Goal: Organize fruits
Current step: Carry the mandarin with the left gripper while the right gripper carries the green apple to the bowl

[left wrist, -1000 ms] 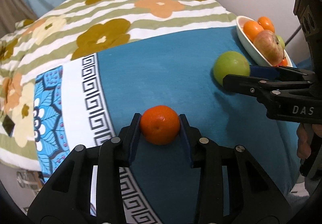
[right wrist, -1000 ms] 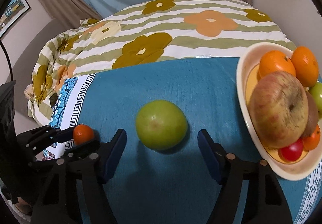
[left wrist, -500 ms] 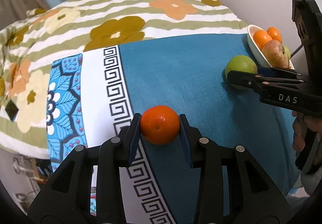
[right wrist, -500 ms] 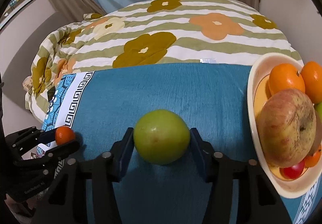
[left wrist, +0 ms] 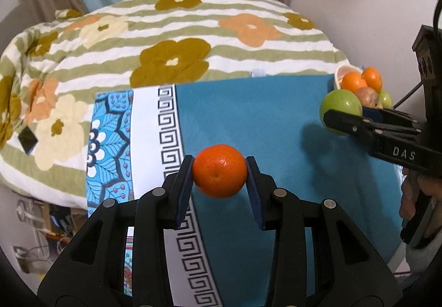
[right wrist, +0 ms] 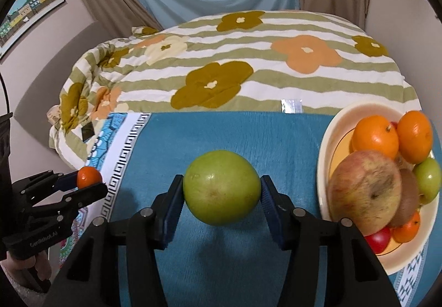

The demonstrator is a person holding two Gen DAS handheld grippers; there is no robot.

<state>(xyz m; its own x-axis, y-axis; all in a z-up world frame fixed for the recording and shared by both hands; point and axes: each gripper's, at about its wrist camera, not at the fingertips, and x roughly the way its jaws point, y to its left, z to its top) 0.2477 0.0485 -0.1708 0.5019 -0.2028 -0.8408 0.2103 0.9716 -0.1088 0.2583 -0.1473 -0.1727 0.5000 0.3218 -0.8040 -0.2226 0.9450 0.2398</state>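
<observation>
The right gripper (right wrist: 221, 188) has closed on the green apple (right wrist: 221, 187); both it and the tangerine (left wrist: 219, 170) now hang lifted above the blanket (left wrist: 276, 119).

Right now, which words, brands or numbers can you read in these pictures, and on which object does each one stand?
"DAS" on the body of the right hand-held gripper, seen from the left wrist.
"GenRobot.AI", small but legible, on the body of the left hand-held gripper, seen from the right wrist.
The small white tag at the blanket's edge: too small to read.
</observation>
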